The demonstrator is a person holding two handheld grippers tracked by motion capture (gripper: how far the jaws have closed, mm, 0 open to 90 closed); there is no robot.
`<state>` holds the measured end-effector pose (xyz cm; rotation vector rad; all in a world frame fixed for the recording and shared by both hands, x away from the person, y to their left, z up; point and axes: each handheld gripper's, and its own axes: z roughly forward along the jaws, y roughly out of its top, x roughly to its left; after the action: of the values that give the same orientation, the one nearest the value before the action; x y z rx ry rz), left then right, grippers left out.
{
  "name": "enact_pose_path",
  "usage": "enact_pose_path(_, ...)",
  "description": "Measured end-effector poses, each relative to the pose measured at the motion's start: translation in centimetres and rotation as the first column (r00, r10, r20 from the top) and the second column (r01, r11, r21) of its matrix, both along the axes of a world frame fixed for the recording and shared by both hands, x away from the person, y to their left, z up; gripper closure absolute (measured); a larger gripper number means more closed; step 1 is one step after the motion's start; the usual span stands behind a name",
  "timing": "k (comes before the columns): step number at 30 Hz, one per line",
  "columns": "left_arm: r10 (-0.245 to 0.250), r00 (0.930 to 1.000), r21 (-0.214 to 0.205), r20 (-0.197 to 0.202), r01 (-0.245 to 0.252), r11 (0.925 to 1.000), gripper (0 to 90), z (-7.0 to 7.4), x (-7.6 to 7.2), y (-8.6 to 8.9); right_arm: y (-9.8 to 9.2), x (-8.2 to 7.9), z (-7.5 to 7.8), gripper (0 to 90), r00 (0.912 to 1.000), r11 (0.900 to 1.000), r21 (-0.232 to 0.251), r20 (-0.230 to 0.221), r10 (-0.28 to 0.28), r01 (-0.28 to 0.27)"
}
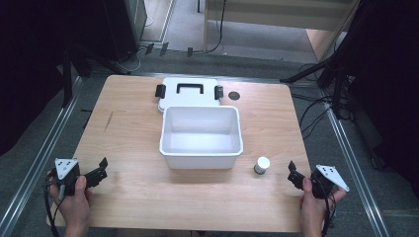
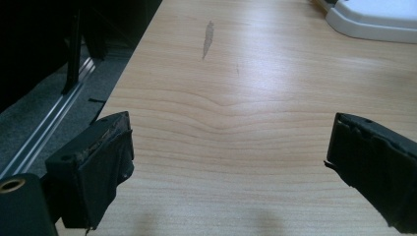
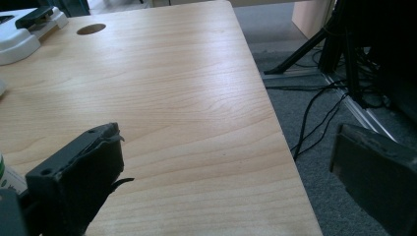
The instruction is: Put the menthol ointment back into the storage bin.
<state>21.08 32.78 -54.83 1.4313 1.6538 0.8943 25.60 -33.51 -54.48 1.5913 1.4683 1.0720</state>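
The left hand-held gripper (image 1: 101, 169) is held with its jaws spread wide and empty over the light wooden surface (image 1: 133, 187). The right hand-held gripper (image 1: 293, 174) is likewise spread and empty, with the small white green-labelled jar (image 1: 262, 165) just beside it, toward the open white rectangular plastic box (image 1: 201, 148).

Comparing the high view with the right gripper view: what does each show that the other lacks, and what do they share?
High view alone: the open white bin standing empty, the left gripper low at the table's near left, both hands, and the whole of the small white-capped bottle beside the right gripper.

Right gripper view alone: its own two black jaws close up, standing wide apart with nothing between them.

Shared: the wooden table, the round hole near its far edge, the white lid with its black latch, and the cables on the floor.
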Motion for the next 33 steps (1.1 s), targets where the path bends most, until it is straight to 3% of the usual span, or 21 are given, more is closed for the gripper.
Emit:
enact_pose_path(4,0.004,1.0,0.002,0.009,-0.004,1.0,4.2,-0.1,0.1,0.0,0.0,0.0,0.0,0.3,1.0,1.0,0.007,-0.006,0.003,-0.003)
enact_pose_path(9,-0.01,0.9999,0.026,0.003,0.01,0.9996,4.3,-0.2,0.2,-0.1,0.0,0.4,0.0,0.3,0.9979,0.9985,-0.003,-0.036,0.054,-0.054)
enact_pose_path(11,-0.019,0.9998,0.03,0.007,0.019,0.9994,4.3,-0.2,0.1,-0.2,0.0,0.5,0.2,0.3,0.9957,0.9966,-0.02,-0.048,0.079,-0.08)
enact_pose_path(14,-0.021,0.9997,0.028,0.008,0.021,0.9994,4.3,-0.3,0.1,-0.2,0.1,0.4,1.7,0.3,0.9854,0.9856,-0.074,-0.089,0.145,-0.152)
enact_pose_path(16,-0.021,0.9998,0.024,0.008,0.021,0.9995,4.3,-0.3,0.2,-0.2,0.3,0.2,2.3,0.5,0.9828,0.9817,-0.097,-0.102,0.154,-0.164)
enact_pose_path(17,-0.015,0.9999,0.027,0.006,0.014,0.9995,4.3,-0.3,0.2,-0.2,0.7,-0.1,3.5,4.0,0.9712,0.969,-0.138,-0.151,0.184,-0.205)
enact_pose_path(18,-0.015,0.9999,0.027,0.006,0.014,0.9995,4.3,-0.3,0.2,-0.2,0.8,-0.2,3.8,6.0,0.9678,0.9653,-0.149,-0.165,0.19,-0.215)
enact_pose_path(21,-0.015,0.9999,0.039,-0.001,0.015,0.9991,4.3,-0.2,0.2,-0.3,1.5,-0.3,4.8,7.1,0.9382,0.9406,-0.188,-0.258,0.23,-0.283)
enact_pose_path(24,-0.015,0.9999,0.037,-0.001,0.015,0.9992,4.3,-0.2,0.2,-0.3,2.6,-0.3,5.5,7.1,0.8966,0.907,-0.232,-0.363,0.254,-0.351)
enact_pose_path(26,-0.016,0.9999,0.029,-0.004,0.016,0.9994,4.3,-0.2,0.2,-0.2,3.3,-0.1,5.8,7.1,0.8694,0.8924,-0.243,-0.423,0.256,-0.381)
enact_pose_path(29,-0.019,0.9998,0.019,0.001,0.019,0.9996,4.3,-0.3,0.2,-0.1,4.4,0.4,5.8,11.5,0.8334,0.8803,-0.268,-0.509,0.216,-0.391)
enact_pose_path(30,-0.018,0.9998,0.015,0.002,0.018,0.9997,4.3,-0.3,0.2,0.0,4.8,0.5,5.7,12.2,0.819,0.865,-0.296,-0.538,0.199,-0.405)
enact_pose_path(31,-0.018,0.9998,0.01,0.003,0.018,0.9998,4.3,-0.3,0.2,0.0,5.1,0.6,5.6,12.1,0.8025,0.8476,-0.316,-0.565,0.193,-0.426)
enact_pose_path(33,-0.019,0.9998,0.011,0.0,0.019,0.9998,4.2,-0.3,0.2,0.0,5.5,0.8,5.7,12.2,0.7623,0.835,-0.302,-0.616,0.198,-0.46)
